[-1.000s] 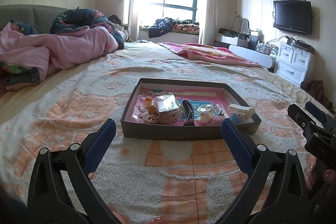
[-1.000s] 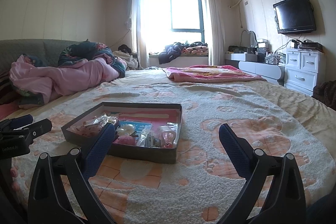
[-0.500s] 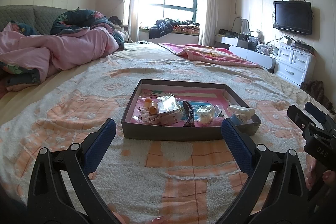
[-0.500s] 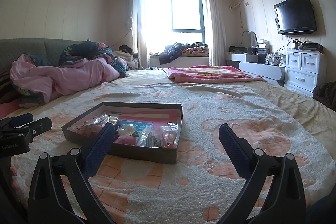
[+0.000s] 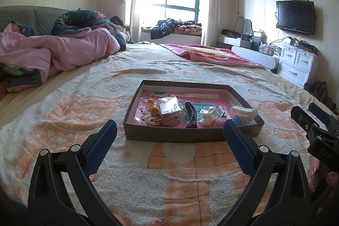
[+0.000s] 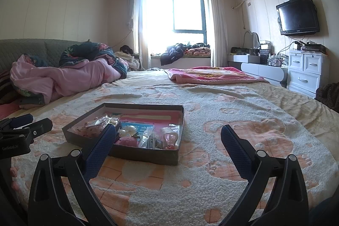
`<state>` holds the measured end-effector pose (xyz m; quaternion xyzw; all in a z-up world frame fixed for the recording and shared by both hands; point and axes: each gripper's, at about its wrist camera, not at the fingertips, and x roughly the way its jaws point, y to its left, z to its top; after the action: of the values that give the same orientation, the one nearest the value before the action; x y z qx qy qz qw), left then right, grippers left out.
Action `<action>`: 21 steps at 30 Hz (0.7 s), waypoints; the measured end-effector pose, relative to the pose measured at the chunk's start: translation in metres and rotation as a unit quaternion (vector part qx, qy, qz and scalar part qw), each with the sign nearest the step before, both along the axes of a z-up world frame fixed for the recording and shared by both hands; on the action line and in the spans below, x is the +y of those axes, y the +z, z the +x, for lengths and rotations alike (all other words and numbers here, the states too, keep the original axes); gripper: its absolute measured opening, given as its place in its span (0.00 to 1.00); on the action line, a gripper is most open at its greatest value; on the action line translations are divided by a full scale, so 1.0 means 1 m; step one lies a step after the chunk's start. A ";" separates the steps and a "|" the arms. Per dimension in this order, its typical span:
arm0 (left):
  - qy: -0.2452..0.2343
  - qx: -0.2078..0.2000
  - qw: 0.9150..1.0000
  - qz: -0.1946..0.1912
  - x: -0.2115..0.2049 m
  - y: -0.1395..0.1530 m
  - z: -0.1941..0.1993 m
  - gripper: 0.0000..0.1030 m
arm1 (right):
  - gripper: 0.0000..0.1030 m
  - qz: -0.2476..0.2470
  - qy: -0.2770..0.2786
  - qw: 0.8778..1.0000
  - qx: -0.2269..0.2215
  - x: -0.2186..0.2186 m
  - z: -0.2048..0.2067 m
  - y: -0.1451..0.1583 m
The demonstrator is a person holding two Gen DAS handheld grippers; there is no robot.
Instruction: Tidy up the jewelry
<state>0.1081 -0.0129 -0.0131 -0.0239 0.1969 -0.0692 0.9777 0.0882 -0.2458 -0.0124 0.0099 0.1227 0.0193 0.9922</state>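
Sitting on the fuzzy cream-and-peach blanket (image 5: 173,164) of the bed: a shallow grey cardboard tray (image 5: 169,136) with a pink lining, straight ahead in the left wrist view, off to the left in the right wrist view (image 6: 148,155). Packed along its near side with small things. At the left, a spotted cream-and-pink fabric piece (image 5: 156,119) with a small orange item (image 5: 154,108) lying on top. Beside that, a crinkled clear plastic packet (image 5: 169,105). Next along, a dark curved hair clip (image 5: 190,114) leaning over a blue printed card (image 5: 200,108); white writing on the card, too small to read. Then a pale cream trinket (image 5: 208,114) in clear wrap, and at the right corner a white bone-shaped clip (image 5: 243,111) resting over a small blue piece. From the other side, a fluffy pink ball (image 6: 127,141), a clear bag (image 6: 148,137) and a pink see-through heart-shaped item (image 6: 170,138) near the tray's right wall.

Hovering low before the tray, left gripper (image 5: 169,147), blue-padded fingers (image 5: 99,147) spread wide, nothing between them. Same for the right gripper (image 6: 168,148): fingers (image 6: 235,147) wide apart and empty, over bare blanket just right of the tray.

Readable lettering: "DAS" in white on the black body of the right gripper as seen at the edge of the left view; "GenRobot.AI" on the black body of the left gripper at the edge of the right view.
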 end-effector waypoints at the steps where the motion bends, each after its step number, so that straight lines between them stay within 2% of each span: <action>1: 0.000 0.000 1.000 0.000 0.000 0.000 0.000 0.89 | 0.94 0.000 0.000 1.000 0.000 0.000 0.000 0.000; 21: 0.002 0.001 1.000 0.006 0.000 0.000 0.000 0.89 | 0.94 -0.001 0.000 1.000 -0.001 0.001 0.000 0.000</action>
<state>0.1085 -0.0126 -0.0135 -0.0185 0.1986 -0.0661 0.9777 0.0884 -0.2448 -0.0122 0.0085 0.1220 0.0191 0.9923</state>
